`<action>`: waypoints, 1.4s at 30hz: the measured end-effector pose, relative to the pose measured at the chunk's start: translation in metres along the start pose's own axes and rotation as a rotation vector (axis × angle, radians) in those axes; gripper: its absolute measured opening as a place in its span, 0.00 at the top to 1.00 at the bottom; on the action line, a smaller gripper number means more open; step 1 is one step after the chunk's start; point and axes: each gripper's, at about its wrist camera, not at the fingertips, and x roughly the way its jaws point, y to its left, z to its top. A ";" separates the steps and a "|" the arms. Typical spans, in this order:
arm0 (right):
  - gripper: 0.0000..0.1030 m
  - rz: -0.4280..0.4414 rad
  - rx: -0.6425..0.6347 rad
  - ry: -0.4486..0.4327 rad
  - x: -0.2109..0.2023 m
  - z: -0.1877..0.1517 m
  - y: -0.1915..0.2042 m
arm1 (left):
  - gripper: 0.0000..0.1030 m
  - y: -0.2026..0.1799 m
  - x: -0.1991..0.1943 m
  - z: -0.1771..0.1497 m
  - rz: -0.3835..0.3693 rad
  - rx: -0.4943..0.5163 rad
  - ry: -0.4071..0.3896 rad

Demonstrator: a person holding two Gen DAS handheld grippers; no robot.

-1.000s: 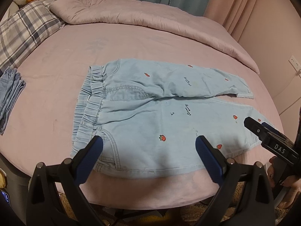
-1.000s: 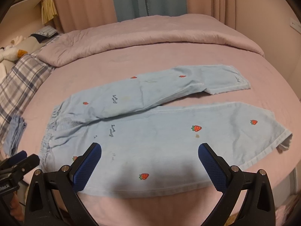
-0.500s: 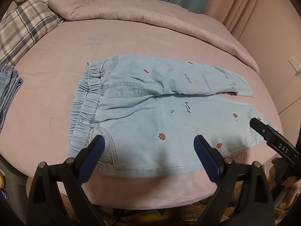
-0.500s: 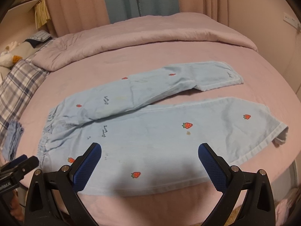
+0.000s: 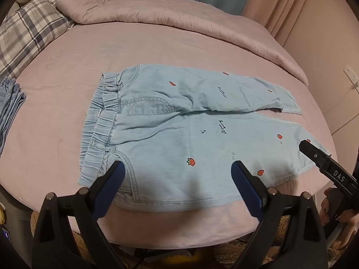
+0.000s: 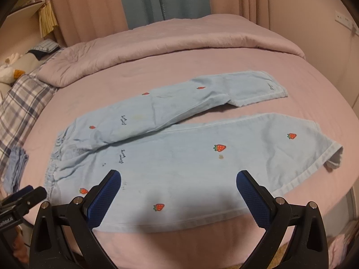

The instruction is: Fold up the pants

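Note:
Light blue pants [image 5: 170,132] with red strawberry prints lie flat on the pink bed [image 5: 112,51], waistband to the left, both legs stretched to the right. They also show in the right wrist view [image 6: 179,148]. My left gripper [image 5: 177,177] is open and empty, hovering over the near hip and thigh area. My right gripper [image 6: 179,186] is open and empty, hovering over the near leg. The right gripper's body [image 5: 327,168] shows at the right edge of the left wrist view, by the near leg's hem.
A folded pink duvet [image 5: 179,15] lies across the far side of the bed. A plaid pillow [image 5: 24,33] sits at the far left. A stack of folded blue garments [image 5: 9,103] lies at the left edge. Curtains [image 6: 166,0] hang behind the bed.
Both grippers have moved in slightly over the pants and stayed open. The pants have not moved.

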 end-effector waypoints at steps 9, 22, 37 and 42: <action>0.00 -0.014 0.024 0.007 0.000 -0.002 -0.010 | 0.08 0.002 0.004 -0.001 0.011 -0.011 0.017; 0.05 0.002 0.239 0.005 0.002 0.002 -0.076 | 0.08 0.060 0.012 -0.008 0.040 -0.218 0.046; 0.32 -0.082 0.896 -0.027 0.007 -0.027 -0.284 | 0.42 0.134 0.043 -0.033 -0.091 -0.608 0.175; 0.32 -0.013 1.023 -0.039 0.023 -0.032 -0.306 | 0.80 0.140 0.049 -0.031 -0.117 -0.635 0.144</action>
